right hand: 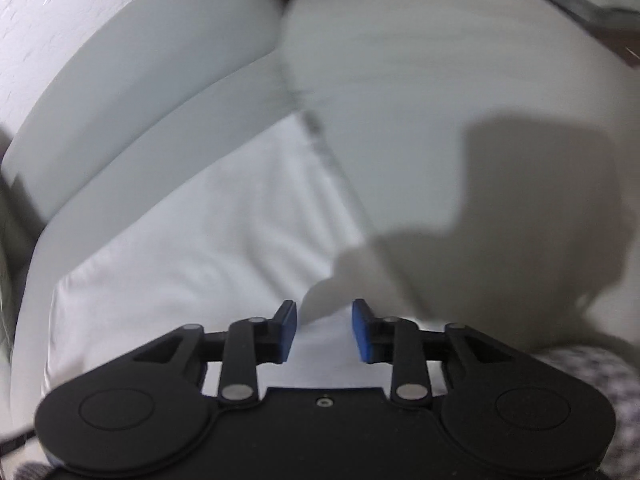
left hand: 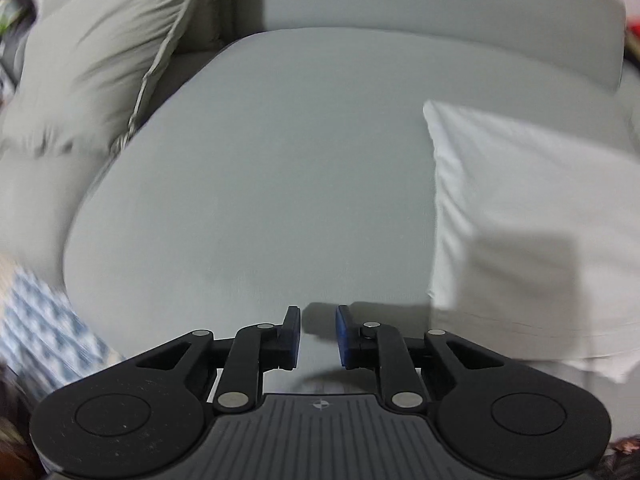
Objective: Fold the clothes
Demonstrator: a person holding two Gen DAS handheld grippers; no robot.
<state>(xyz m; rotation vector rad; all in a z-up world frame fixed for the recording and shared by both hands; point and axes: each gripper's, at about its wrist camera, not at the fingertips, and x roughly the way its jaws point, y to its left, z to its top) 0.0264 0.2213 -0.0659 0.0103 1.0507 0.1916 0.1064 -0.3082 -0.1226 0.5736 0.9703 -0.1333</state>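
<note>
A white folded garment (left hand: 532, 216) lies flat on the grey sofa seat cushion (left hand: 260, 184), to the right in the left wrist view. My left gripper (left hand: 318, 320) is open and empty above the bare cushion, left of the garment. In the right wrist view the same white garment (right hand: 208, 256) lies below my right gripper (right hand: 324, 316), which is open and empty over its near edge. Both views are blurred.
A grey throw pillow (left hand: 104, 60) leans at the sofa's left arm. Another grey pillow (right hand: 420, 100) sits right of the garment. The sofa backrest (left hand: 440, 8) runs behind. A blue-and-white patterned cloth (left hand: 44, 328) shows at lower left.
</note>
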